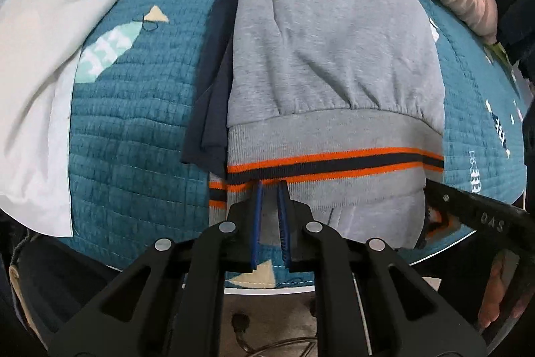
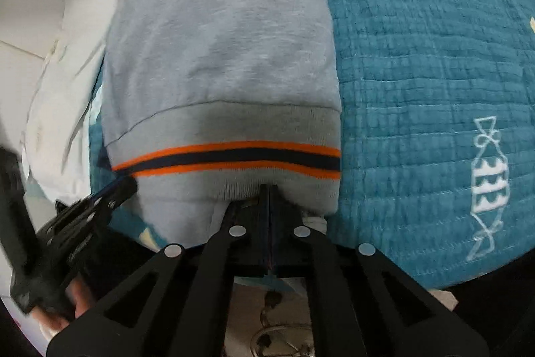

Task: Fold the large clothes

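the grey sweatshirt (image 1: 334, 49) lies folded on the teal bed quilt (image 1: 133, 136), its striped ribbed hem (image 1: 334, 159) just ahead of both sets of fingers. the left gripper (image 1: 270, 186) has its fingers slightly spread around the hem edge; the right gripper (image 2: 269, 189) has its fingers pressed together, pinching the hem. the fabric looks soft, thick and limp, so it will likely sag; the firmer ribbing seems the best hold.

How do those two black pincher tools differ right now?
The left gripper has a visible gap between its blue pads, with the grey sweatshirt hem lying in it; the right gripper is pressed shut on that hem. The left sits near the hem's left end, the right nearer its right end. Both meet the striped ribbed band.
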The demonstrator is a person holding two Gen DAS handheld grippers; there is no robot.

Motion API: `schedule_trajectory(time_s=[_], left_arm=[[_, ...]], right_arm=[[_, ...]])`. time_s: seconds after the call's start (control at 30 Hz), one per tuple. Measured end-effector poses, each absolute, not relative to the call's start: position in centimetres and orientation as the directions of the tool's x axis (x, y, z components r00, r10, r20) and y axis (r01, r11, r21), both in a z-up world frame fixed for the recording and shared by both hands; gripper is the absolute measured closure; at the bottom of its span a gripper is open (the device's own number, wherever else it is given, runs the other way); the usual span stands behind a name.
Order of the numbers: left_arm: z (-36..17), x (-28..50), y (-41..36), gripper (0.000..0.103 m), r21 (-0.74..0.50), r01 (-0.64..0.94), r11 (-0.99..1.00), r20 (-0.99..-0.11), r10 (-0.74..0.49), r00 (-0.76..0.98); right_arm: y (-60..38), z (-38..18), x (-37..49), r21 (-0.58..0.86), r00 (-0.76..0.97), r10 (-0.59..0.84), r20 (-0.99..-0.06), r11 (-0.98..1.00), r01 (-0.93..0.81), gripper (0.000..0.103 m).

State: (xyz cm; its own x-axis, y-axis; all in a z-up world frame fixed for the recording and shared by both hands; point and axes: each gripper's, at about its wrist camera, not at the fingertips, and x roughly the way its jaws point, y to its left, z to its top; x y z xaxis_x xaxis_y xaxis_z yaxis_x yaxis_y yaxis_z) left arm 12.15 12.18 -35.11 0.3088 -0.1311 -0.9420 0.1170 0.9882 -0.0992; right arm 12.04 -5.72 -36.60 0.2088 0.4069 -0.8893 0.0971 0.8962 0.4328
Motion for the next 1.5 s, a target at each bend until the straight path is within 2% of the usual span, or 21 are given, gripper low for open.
schedule_trajectory(time_s=[0.13, 0.2, 0.23, 0.5, 0.67, 0.73, 0.8, 0.9, 0.97, 1.1, 1.23, 1.3, 1.37, 1.43, 1.5], left_arm=[[-34.9, 12.3, 12.2, 0.092, -0.102, 0.115, 0.988, -0.947, -0.132, 0.294], [-34.3, 12.4, 12.0, 0.092, -0.092, 0.122, 0.988, -0.948, -0.125, 0.292], [-33.9, 12.4, 12.1, 0.092, -0.093, 0.124, 0.988, -0.947, -0.126, 0.296], [-29.6, 15.1, 11.0, 0.092, -0.087, 0.180, 0.980, -0.909, -0.152, 0.388], [-29.6, 19.2, 9.5, 0.092, -0.064, 0.195, 0.979, -0.902, -0.140, 0.408], [-32.1, 21.4, 9.7, 0.092, -0.041, 0.164, 0.986, -0.927, -0.099, 0.361], [-34.7, 23.0, 10.4, 0.092, -0.066, 0.150, 0.987, -0.944, -0.111, 0.311], [-33.6, 23.5, 10.6, 0.094, -0.075, 0.155, 0.985, -0.944, -0.120, 0.306], [-31.8, 23.7, 10.8, 0.094, -0.085, 0.166, 0.982, -0.931, -0.138, 0.339], [-28.4, 25.9, 10.7, 0.094, -0.147, 0.175, 0.974, -0.894, -0.206, 0.397], [-27.5, 29.6, 9.6, 0.094, -0.140, 0.171, 0.975, -0.886, -0.200, 0.418], [-28.3, 31.9, 9.7, 0.094, -0.166, 0.145, 0.975, -0.889, -0.212, 0.405], [-30.7, 34.2, 9.9, 0.094, -0.145, 0.103, 0.984, -0.913, -0.173, 0.369], [-35.9, 36.5, 10.4, 0.101, -0.122, 0.051, 0.991, -0.957, -0.131, 0.257], [-36.6, 36.5, 10.6, 0.101, -0.138, 0.071, 0.988, -0.949, -0.153, 0.277]], right_arm=[[-5.9, -36.0, 11.9, 0.418, 0.191, 0.396, -0.898, 0.903, 0.095, 0.103], [-5.8, -35.1, 11.9, 0.409, 0.190, 0.387, -0.902, 0.908, 0.091, 0.097], [-6.0, -34.5, 11.7, 0.410, 0.192, 0.388, -0.901, 0.908, 0.088, 0.097], [-6.3, -28.7, 15.2, 0.386, 0.342, 0.358, -0.869, 0.922, 0.015, 0.097], [-5.8, -29.5, 19.3, 0.429, 0.360, 0.387, -0.849, 0.902, 0.042, 0.097], [-5.3, -31.2, 20.9, 0.409, 0.338, 0.367, -0.867, 0.910, 0.061, 0.097], [-4.8, -34.5, 22.6, 0.358, 0.282, 0.326, -0.902, 0.931, 0.071, 0.103], [-5.3, -34.9, 23.0, 0.373, 0.265, 0.343, -0.901, 0.925, 0.071, 0.103], [-5.9, -33.1, 23.0, 0.375, 0.288, 0.344, -0.894, 0.925, 0.056, 0.097], [-7.2, -30.4, 24.9, 0.366, 0.350, 0.328, -0.877, 0.930, 0.044, 0.097], [-7.8, -30.2, 28.4, 0.352, 0.361, 0.306, -0.881, 0.934, 0.067, 0.099], [-7.7, -30.8, 30.0, 0.360, 0.353, 0.312, -0.882, 0.930, 0.079, 0.100], [-7.5, -32.2, 31.8, 0.336, 0.330, 0.291, -0.898, 0.938, 0.088, 0.103], [-7.2, -34.9, 33.2, 0.325, 0.287, 0.286, -0.914, 0.941, 0.096, 0.103], [-7.8, -35.7, 33.7, 0.366, 0.290, 0.324, -0.900, 0.925, 0.102, 0.103]])
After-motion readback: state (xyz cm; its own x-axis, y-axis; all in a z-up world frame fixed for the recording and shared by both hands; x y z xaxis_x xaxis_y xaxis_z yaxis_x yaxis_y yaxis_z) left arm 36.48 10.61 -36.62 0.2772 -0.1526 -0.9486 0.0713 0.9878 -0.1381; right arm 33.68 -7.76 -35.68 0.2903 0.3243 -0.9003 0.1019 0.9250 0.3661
